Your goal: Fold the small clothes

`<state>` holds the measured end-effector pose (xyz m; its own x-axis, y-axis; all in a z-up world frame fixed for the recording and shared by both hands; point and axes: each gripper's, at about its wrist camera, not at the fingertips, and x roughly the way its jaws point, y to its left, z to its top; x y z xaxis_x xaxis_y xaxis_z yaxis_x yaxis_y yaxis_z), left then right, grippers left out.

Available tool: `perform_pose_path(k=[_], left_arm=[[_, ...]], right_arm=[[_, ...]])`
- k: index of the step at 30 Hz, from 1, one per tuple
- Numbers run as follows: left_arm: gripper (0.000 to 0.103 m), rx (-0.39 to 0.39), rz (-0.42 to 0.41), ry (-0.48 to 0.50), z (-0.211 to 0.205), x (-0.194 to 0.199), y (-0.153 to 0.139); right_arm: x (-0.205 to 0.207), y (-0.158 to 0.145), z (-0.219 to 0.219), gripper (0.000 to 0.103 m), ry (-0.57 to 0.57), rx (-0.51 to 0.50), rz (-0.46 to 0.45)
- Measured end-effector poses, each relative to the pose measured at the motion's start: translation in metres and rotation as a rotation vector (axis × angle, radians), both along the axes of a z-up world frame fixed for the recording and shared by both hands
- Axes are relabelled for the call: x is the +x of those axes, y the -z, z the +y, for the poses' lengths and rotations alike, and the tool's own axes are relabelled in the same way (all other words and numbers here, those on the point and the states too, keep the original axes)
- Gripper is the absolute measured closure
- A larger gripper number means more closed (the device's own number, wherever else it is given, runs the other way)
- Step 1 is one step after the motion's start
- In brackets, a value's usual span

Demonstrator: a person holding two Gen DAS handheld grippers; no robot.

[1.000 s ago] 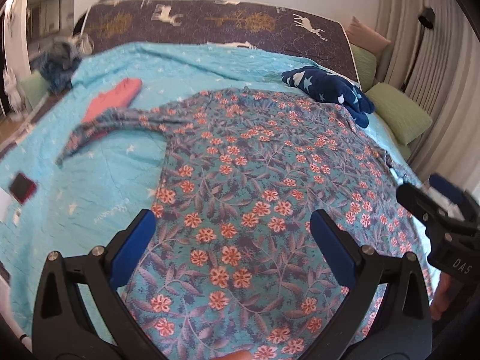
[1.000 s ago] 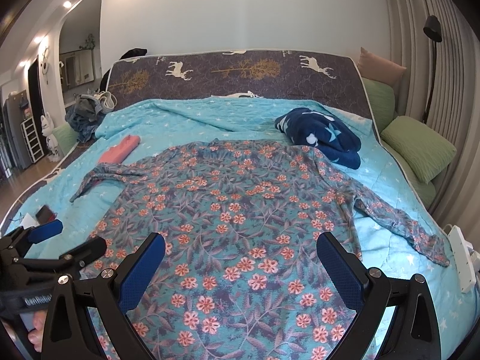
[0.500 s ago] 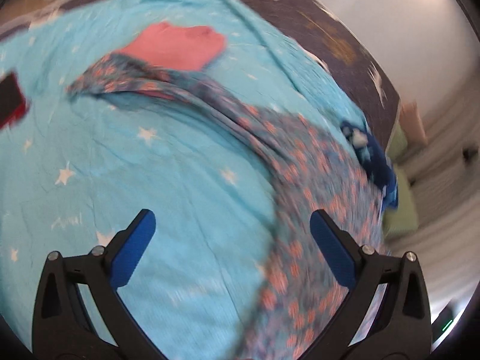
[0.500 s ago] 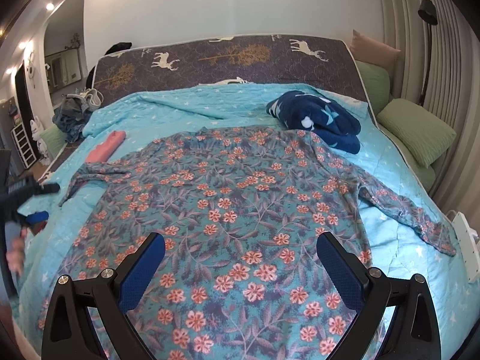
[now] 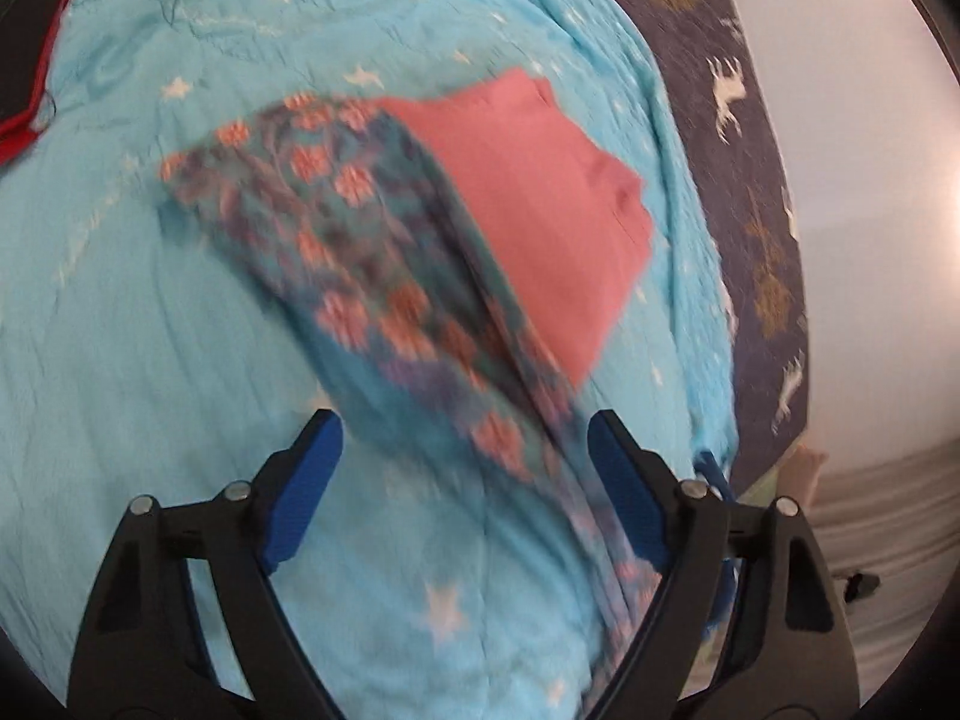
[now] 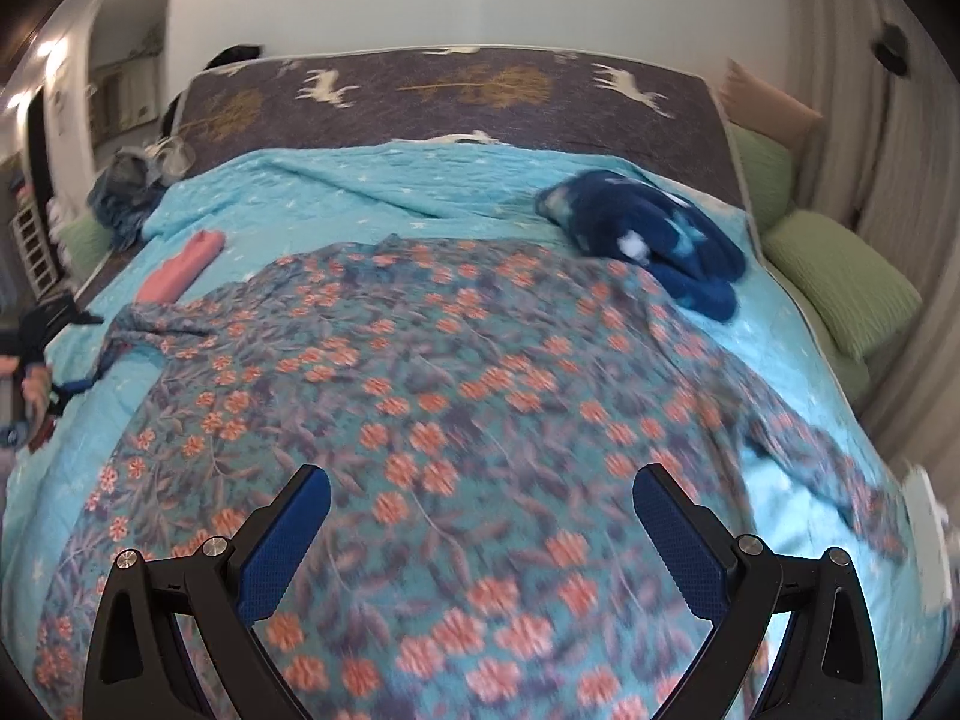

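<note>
A teal floral garment [image 6: 456, 396] with orange flowers lies spread flat on the bed. Its left sleeve [image 5: 360, 252] lies on the turquoise quilt and partly over a folded pink cloth [image 5: 540, 192]. My left gripper [image 5: 462, 468] is open and hovers low over this sleeve, with the sleeve running between its blue pads. My right gripper [image 6: 480, 522] is open and empty above the garment's lower body. The right sleeve [image 6: 828, 450] trails toward the bed's right edge. The left gripper also shows at the far left of the right wrist view [image 6: 54, 360].
A dark blue starred bundle [image 6: 654, 240] lies at the back right of the quilt [image 6: 360, 192]. Green pillows [image 6: 840, 288] line the right side. A red-edged phone [image 5: 30, 60] lies left of the sleeve. A white power strip [image 6: 927, 516] sits at the right edge.
My left gripper has swung left and down from the garment's body to the left sleeve end by the pink cloth. My right gripper moved forward and lower over the garment.
</note>
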<state>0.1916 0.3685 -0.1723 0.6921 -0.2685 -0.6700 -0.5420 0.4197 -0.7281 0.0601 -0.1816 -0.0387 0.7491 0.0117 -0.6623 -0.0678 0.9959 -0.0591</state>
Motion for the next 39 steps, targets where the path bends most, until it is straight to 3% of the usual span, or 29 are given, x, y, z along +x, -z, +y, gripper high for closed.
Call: perform_pose_path(k=[2, 4, 6, 9, 12, 15, 18, 20, 23, 25, 29, 31, 33, 36, 39], left_arm=[[0.038, 0.016, 0.004, -0.021, 0.006, 0.007, 0.003], [0.076, 0.006, 0.0, -0.026, 0.014, 0.014, 0.009], [0.091, -0.006, -0.011, -0.046, 0.02, 0.013, 0.009], [0.095, 0.057, -0.051, -0.059, 0.021, 0.01, -0.012], [0.097, 0.245, -0.108, -0.016, 0.0, 0.013, -0.061], [0.097, 0.453, -0.21, 0.083, -0.048, 0.023, -0.119], [0.097, 0.62, -0.332, 0.248, -0.121, 0.031, -0.166], [0.097, 0.733, -0.413, 0.437, -0.199, 0.033, -0.184], [0.097, 0.86, -0.476, 0.692, -0.298, 0.027, -0.176], [0.096, 0.971, -0.488, 0.885, -0.367, 0.014, -0.151], [0.093, 1.109, -0.458, 1.127, -0.438, -0.02, -0.1], [0.082, 1.154, -0.426, 1.188, -0.45, -0.036, -0.086], [0.073, 1.173, -0.42, 1.187, -0.449, -0.044, -0.084], [0.059, 1.173, -0.428, 1.13, -0.426, -0.056, -0.092], [0.046, 1.217, -0.403, 0.997, -0.392, -0.061, -0.102]], right_arm=[[0.012, -0.002, 0.011, 0.0, -0.057, -0.007, -0.002], [0.025, -0.003, 0.027, 0.0, -0.122, -0.007, -0.002], [0.038, -0.003, 0.04, 0.0, -0.165, 0.0, 0.003], [0.05, -0.003, 0.051, 0.0, -0.2, 0.046, 0.016], [0.056, -0.001, 0.046, 0.0, -0.203, 0.085, 0.028], [0.063, 0.004, 0.031, 0.0, -0.153, 0.085, 0.04], [0.066, 0.005, 0.002, 0.0, -0.088, 0.126, 0.054], [0.067, 0.004, -0.016, 0.0, -0.041, 0.155, 0.055], [0.068, 0.004, -0.042, 0.0, 0.021, 0.194, 0.056], [0.065, 0.003, -0.062, 0.0, 0.06, 0.227, 0.061], [0.063, 0.004, -0.092, 0.0, 0.109, 0.275, 0.082], [0.062, 0.006, -0.105, 0.0, 0.112, 0.301, 0.1], [0.068, 0.01, -0.112, 0.0, 0.085, 0.336, 0.14], [0.08, 0.013, -0.111, 0.002, 0.016, 0.41, 0.18], [0.097, 0.01, -0.096, 0.004, -0.039, 0.421, 0.196]])
